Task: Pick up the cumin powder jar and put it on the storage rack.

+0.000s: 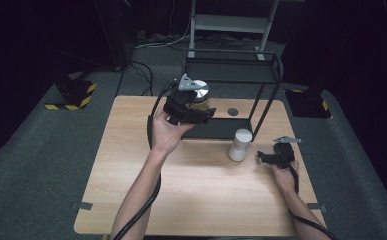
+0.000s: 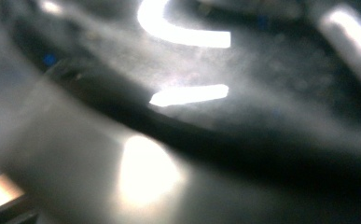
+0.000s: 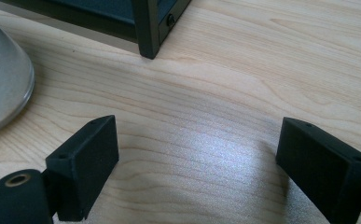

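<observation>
Black metal rack (image 1: 231, 75) stands at the table's (image 1: 131, 190) far edge, with a white cylinder (image 1: 240, 145) just before its near right leg. Beside that cylinder the right gripper (image 1: 267, 158) rests with jaws spread wide, empty. Left gripper (image 1: 193, 112) is at a lidded jar (image 1: 199, 94) by the rack's left side; whether its jaws grip cannot be told.

A table (image 1: 131, 200) carries a two-tier metal rack (image 1: 231, 70) at the middle of its far edge. A lidded jar (image 1: 198, 97) sits at the rack's left side, near the far edge, with the left gripper (image 1: 201, 114) right against its near side. A cylinder container (image 1: 240, 145) stands in front of the rack's near right leg. The right gripper (image 1: 263, 157) rests on the table just right of that container, toward the right edge.
</observation>
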